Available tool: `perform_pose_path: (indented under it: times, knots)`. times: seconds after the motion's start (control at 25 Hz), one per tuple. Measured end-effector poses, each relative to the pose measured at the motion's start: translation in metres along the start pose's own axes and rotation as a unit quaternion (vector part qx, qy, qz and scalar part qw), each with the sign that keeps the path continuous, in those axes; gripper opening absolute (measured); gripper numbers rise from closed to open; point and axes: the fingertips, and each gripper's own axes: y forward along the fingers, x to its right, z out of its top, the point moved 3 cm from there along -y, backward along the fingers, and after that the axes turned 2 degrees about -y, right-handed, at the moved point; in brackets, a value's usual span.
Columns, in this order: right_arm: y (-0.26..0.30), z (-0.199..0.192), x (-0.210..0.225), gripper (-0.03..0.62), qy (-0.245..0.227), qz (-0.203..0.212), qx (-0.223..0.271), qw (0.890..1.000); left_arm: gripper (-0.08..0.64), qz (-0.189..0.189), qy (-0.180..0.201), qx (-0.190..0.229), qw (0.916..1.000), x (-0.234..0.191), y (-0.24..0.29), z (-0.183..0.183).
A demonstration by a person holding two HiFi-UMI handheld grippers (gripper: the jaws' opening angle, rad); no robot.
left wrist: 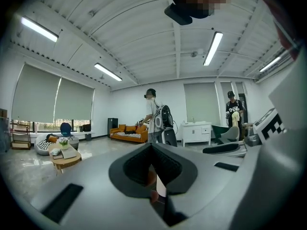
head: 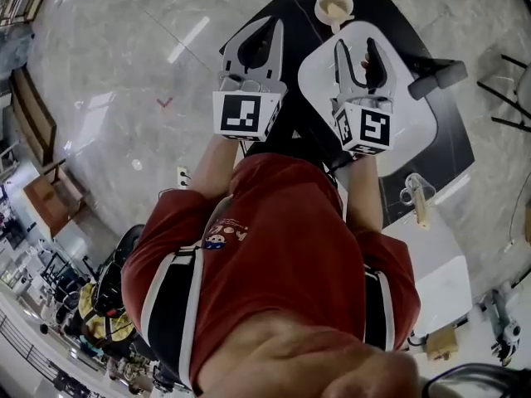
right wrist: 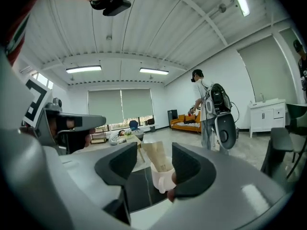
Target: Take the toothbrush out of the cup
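A white cup (head: 320,3) stands on the black tabletop (head: 290,19) at the far edge, with a beige wrapped toothbrush (head: 336,9) upright in it. My right gripper (head: 355,45) hovers over the white board just short of the cup, jaws open and empty. In the right gripper view the cup (right wrist: 161,180) and the toothbrush (right wrist: 154,156) stand straight ahead in the gap of the right gripper (right wrist: 155,169), apart from both jaws. My left gripper (head: 271,26) is shut and empty, left of the cup; the left gripper (left wrist: 152,146) points into the room.
A white rounded board (head: 406,118) lies on the black top under my right gripper. A dark padded arm (head: 438,78) juts in at the right. A metal tool (head: 415,194) lies on a white surface nearer me. Two people (left wrist: 154,116) stand farther back in the room.
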Motion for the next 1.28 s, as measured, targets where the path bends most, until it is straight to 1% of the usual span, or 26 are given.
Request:
perform_pose_path:
  times: [0.2,0.44,0.56,0.64,0.68,0.84,0.88,1.0,1.16,1.28]
  knots:
    - [0.037,-0.025,0.005,0.247,-0.002,-0.006,-0.033,0.999,0.005,-0.008,-0.008,-0.023,0.9997,-0.017,0.03,-0.017]
    - [0.067,-0.045,0.007,0.247,0.002,-0.015,-0.057,0.998,0.005,-0.031,-0.016,-0.051,0.998,-0.025,0.06,-0.029]
    - [0.076,-0.049,0.009,0.242,-0.003,-0.016,-0.068,0.998,0.005,-0.039,-0.026,-0.053,0.9975,-0.027,0.073,-0.033]
    - [0.075,-0.048,0.013,0.206,-0.013,-0.025,-0.068,0.997,0.005,-0.043,-0.029,-0.054,0.9972,-0.026,0.079,-0.034]
    - [0.076,-0.048,0.015,0.173,-0.017,-0.03,-0.066,0.997,0.005,-0.045,-0.03,-0.055,0.997,-0.027,0.082,-0.035]
    - [0.082,-0.05,0.016,0.104,-0.026,-0.048,-0.06,0.997,0.005,-0.051,-0.03,-0.057,0.9966,-0.034,0.091,-0.041]
    - [0.081,-0.049,0.018,0.064,-0.025,-0.051,-0.059,0.997,0.005,-0.053,-0.03,-0.057,0.9965,-0.033,0.093,-0.04]
    - [0.076,-0.046,0.02,0.052,-0.026,-0.053,-0.06,0.996,0.005,-0.059,-0.032,-0.056,0.9962,-0.027,0.095,-0.036]
    - [0.083,-0.05,0.011,0.048,-0.029,-0.051,-0.058,0.997,0.005,-0.062,-0.033,-0.054,0.9961,-0.036,0.096,-0.041]
    - [0.081,-0.043,0.01,0.048,-0.029,-0.052,-0.051,0.997,0.005,-0.066,-0.032,-0.047,0.9962,-0.034,0.097,-0.034]
